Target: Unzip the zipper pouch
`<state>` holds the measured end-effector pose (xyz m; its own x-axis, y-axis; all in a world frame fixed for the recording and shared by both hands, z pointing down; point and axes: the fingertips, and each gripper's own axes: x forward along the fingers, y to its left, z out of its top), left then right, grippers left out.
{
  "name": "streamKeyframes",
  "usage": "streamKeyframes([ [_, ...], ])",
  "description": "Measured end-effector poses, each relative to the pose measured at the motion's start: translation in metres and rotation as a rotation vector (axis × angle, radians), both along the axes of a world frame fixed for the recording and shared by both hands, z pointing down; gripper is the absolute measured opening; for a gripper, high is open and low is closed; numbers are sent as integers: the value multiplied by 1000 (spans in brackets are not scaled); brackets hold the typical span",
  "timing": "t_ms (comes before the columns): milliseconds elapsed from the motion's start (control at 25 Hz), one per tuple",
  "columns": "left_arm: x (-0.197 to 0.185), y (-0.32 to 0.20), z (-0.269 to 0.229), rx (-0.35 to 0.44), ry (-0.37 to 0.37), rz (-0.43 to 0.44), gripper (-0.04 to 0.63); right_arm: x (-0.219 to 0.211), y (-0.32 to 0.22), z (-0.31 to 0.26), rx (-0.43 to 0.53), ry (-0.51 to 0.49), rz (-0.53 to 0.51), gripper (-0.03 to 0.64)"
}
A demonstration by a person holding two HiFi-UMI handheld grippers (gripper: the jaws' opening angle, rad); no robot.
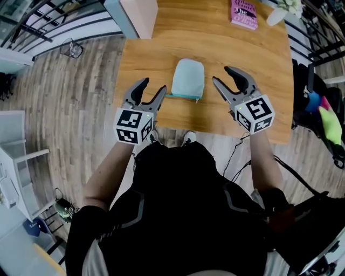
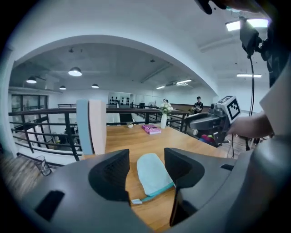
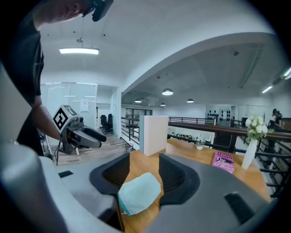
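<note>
2 handheld grippers hover over the near edge of a wooden table (image 1: 145, 59), one on each side of a pale mint zipper pouch (image 1: 188, 77). The pouch lies flat on the table, between the grippers and touching neither. Its teal zipper edge (image 1: 183, 96) faces the person, which likely keeps the zipper within easy reach of both tools.

The left gripper (image 1: 153, 86) has its jaws moderately apart and holds nothing; the pouch shows beyond them, on the wood. The right gripper (image 1: 222, 75) also has its jaws parted, somewhat narrower, and holds nothing.

Flanking the pouch this way suggests a plan: 1 gripper to pin the fabric, the other to take the zipper pull. The pull is too small to place with certainty. The zipper appears closed, so the task looks unstarted.

Farther back on the table lies a pink book (image 1: 243, 13), well apart from the pouch.
</note>
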<state>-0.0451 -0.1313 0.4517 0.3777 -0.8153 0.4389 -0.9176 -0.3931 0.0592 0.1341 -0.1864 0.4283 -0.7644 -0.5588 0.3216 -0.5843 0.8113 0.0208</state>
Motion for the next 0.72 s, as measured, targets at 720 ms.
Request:
streamKeyframes([
  [720,24,43,133,-291,43,-3,255,-21,29,194,-187,346,-403,189],
])
